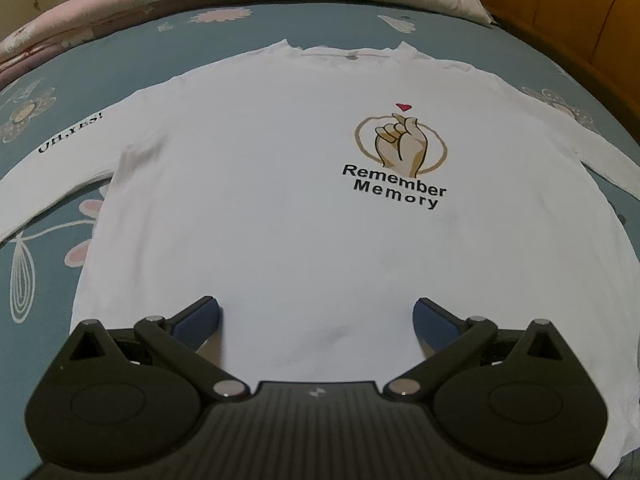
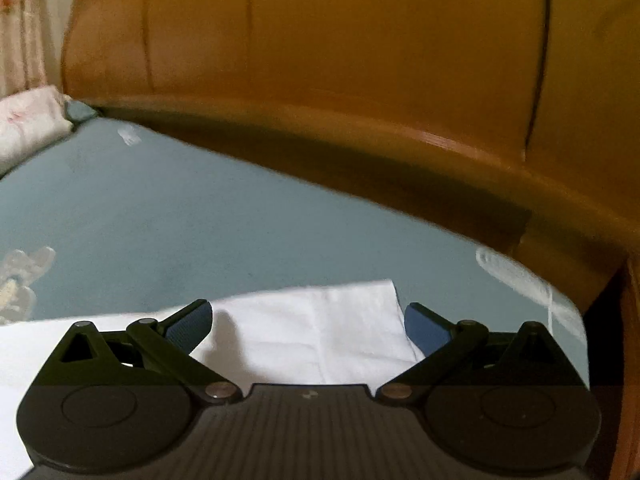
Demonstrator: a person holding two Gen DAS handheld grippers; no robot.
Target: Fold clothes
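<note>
The shirt (image 1: 280,208) lay flat, print up, on the bed (image 1: 132,60). The left gripper (image 1: 318,316) hung over its hem, jaws apart; the right gripper (image 2: 308,320), jaws apart, faced a sleeve end (image 2: 320,320).

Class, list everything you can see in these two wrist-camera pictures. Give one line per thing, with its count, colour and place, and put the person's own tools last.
White long-sleeved cotton shirt: one, white, spread flat and face up on the bed, collar at the far end.
Printed finger-heart design with the words Remember Memory: one, tan, black and red, on the shirt's chest.
Black lettering on the sleeve: one, black, on the sleeve at the picture's left.
Blue-grey floral bedsheet: one, blue-grey with pale flowers, under the shirt.
Pink floral quilt: one, pink, bunched beyond the collar.
Orange-brown wooden bed frame: one, orange-brown, along the bed's edge.
Left gripper: one, black with blue pads, open over the hem.
Right gripper: one, same colours, open over a white shirt edge.
</note>
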